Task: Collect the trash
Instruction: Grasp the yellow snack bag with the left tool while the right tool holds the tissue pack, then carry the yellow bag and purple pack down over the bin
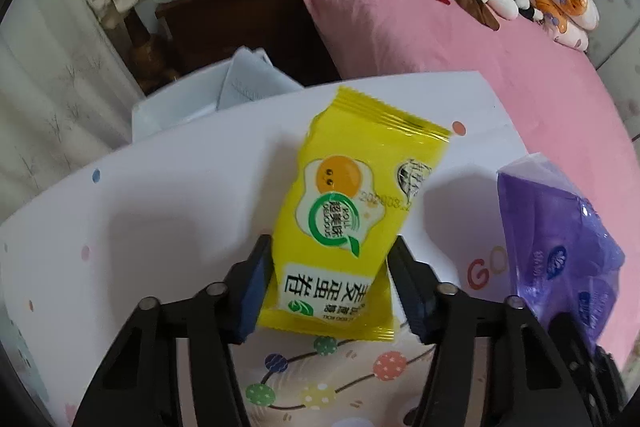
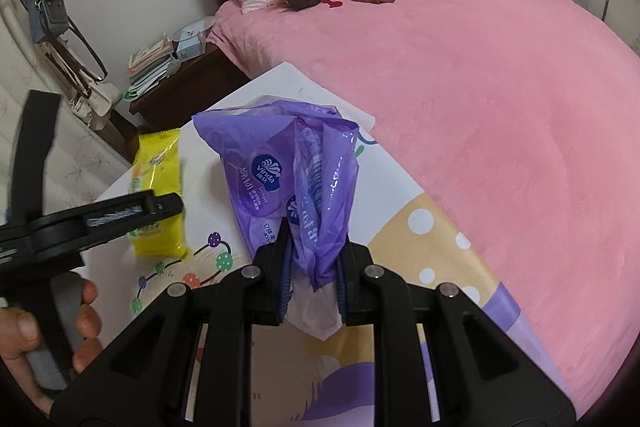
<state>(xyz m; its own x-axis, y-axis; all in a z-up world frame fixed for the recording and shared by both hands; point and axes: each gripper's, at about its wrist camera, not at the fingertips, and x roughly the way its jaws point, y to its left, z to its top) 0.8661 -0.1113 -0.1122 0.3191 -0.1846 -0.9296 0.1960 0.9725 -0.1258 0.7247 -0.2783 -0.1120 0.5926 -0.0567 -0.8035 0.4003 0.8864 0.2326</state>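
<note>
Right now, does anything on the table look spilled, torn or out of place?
Nothing looks spilled or damaged. The left gripper is shut on the yellow snack packet, which tilts but looks sealed. The right gripper pinches the crumpled purple tissue wrapper, as expected for trash. The white table shows no mess.

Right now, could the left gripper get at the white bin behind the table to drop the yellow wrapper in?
Probably yes. The left gripper holds the yellow wrapper above the table, and the white bin sits just past the far edge, open-topped, with only paper inside and nothing blocking the path.
</note>
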